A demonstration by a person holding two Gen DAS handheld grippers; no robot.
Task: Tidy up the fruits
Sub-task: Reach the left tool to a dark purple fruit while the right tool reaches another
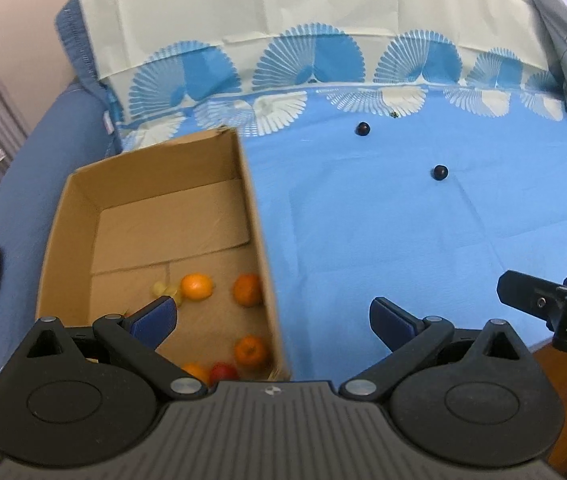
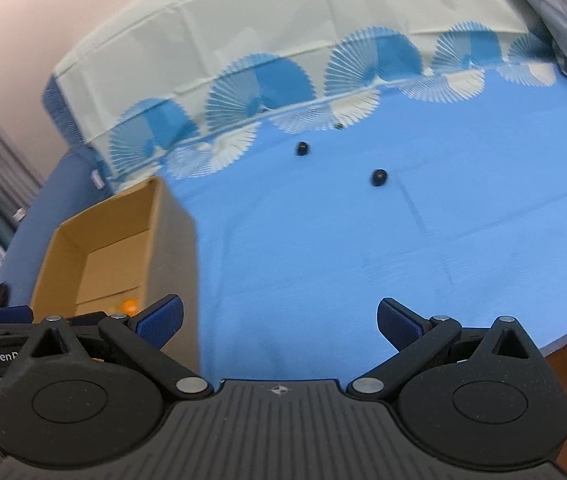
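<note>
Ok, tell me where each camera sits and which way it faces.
Left wrist: sits on the left tongs, open, over the cardboard box with oranges; the right tongs show at its right edge.
Right wrist: sits on the right tongs, open, over the blue cloth; the left tongs and a fingertip show at the left edge.
Shared: box, cloth, two dark fruits.

The left wrist camera looked forward and down along its open jaws, close above the cardboard box (image 1: 155,216) under the left finger. The right wrist camera looked the same way from further right, the box (image 2: 131,240) beyond its left finger. Both shared the blue cloth (image 1: 403,220) and two dark fruits (image 2: 379,177) ahead.
</note>
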